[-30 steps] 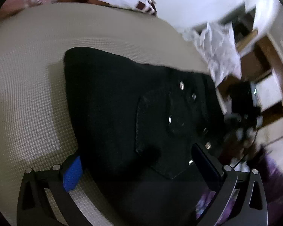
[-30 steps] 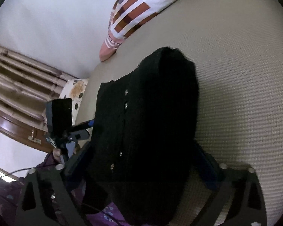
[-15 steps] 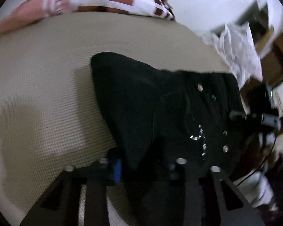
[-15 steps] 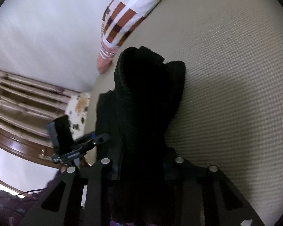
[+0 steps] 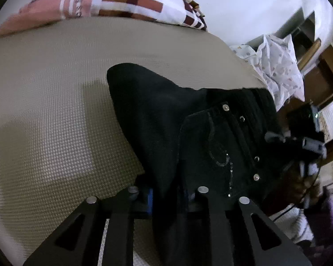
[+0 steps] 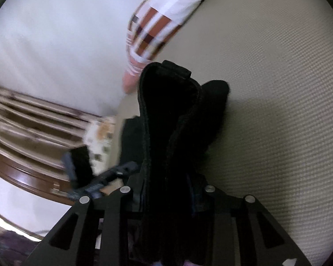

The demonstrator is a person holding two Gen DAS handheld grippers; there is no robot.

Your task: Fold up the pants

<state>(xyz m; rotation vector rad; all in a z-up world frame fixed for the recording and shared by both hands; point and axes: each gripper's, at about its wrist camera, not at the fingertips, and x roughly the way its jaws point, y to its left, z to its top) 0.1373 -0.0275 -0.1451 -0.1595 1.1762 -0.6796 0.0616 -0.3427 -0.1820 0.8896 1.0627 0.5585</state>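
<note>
Dim indoor light, heavy fisheye bending with black corners. Right wrist view motion-blurred at 9 o'clock. Black pants (image 5: 166,119) lose detail; soft shadows on mattress (image 5: 55,115) at 9 o'clock.

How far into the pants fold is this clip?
Done: the black pants already lie bunched in layers on the beige mattress.
In hand: the left hand-held gripper is closing on the near edge; the right hand-held gripper pinches the raised waistband end.
Left: carrying the gripped edges over, laying them flat, releasing.
</note>
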